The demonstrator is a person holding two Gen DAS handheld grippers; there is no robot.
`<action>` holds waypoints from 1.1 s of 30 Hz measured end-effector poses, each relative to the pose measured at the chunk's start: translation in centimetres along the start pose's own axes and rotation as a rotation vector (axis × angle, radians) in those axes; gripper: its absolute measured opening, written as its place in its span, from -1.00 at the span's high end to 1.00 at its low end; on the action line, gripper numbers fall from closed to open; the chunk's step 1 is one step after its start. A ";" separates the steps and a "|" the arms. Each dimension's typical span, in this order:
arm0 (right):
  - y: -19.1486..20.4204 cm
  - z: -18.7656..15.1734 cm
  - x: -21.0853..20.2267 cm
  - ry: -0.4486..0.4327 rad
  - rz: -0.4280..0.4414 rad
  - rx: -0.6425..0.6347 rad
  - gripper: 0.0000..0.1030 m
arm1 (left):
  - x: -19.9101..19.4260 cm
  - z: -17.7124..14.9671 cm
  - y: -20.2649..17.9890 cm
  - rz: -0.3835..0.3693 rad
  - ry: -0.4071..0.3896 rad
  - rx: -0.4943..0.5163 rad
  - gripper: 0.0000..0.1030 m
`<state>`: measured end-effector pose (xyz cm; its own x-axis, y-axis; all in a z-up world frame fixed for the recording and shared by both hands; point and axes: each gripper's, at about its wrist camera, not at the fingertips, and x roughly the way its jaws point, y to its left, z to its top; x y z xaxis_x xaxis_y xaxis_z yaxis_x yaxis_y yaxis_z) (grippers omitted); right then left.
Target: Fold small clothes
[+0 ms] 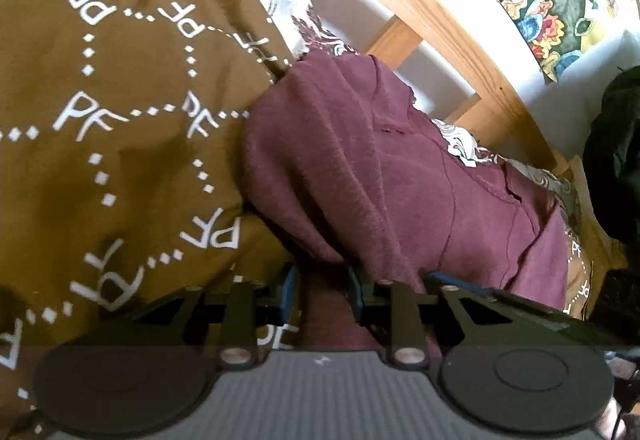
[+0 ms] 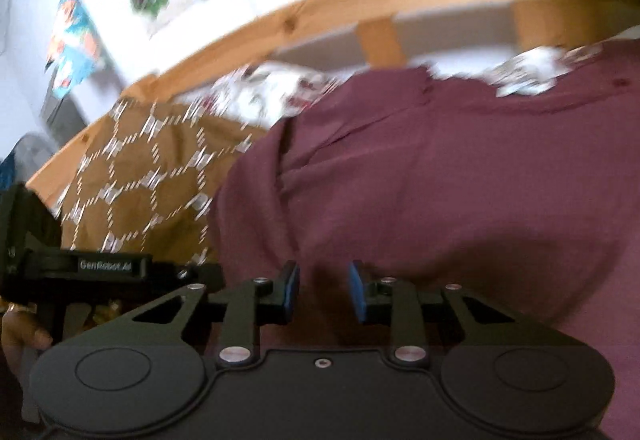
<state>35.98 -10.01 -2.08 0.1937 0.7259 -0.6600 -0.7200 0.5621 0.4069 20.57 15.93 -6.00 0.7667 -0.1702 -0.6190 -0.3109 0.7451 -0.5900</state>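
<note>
Two sets of my blue-padded jaws meet one maroon knitted garment (image 1: 360,160) lying on the mustard bedspread with white lettering (image 1: 100,100) beside the pine bed rail (image 1: 440,20): left gripper (image 1: 322,294) pinching a fold, right gripper (image 2: 323,290) narrowly spread over the cloth, its grasp unclear.

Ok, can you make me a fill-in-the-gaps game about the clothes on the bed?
1. The maroon garment lies on a brown bedcover printed with the white letters ____.
2. The bed frame behind it is made of ____.
3. Cloth of the ____ garment sits between the left gripper's blue pads.

Missing words: PF; wood; maroon
</note>
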 end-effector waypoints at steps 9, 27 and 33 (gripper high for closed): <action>1.4 -0.7 0.6 0.022 -0.013 -0.068 0.99 | 0.6 0.0 -0.1 0.035 0.006 0.010 0.65; 0.3 -0.2 -1.4 -0.075 -0.273 -0.153 0.58 | -1.0 0.0 -0.2 0.044 -0.032 0.049 0.52; 0.2 -3.8 -5.7 -0.098 -0.356 -0.176 -0.22 | -2.3 1.5 -0.8 0.119 -0.167 0.131 0.20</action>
<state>32.16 -15.53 -0.66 0.5080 0.5375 -0.6731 -0.6980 0.7148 0.0441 19.86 16.70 -3.33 0.8145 0.0245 -0.5796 -0.3375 0.8326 -0.4391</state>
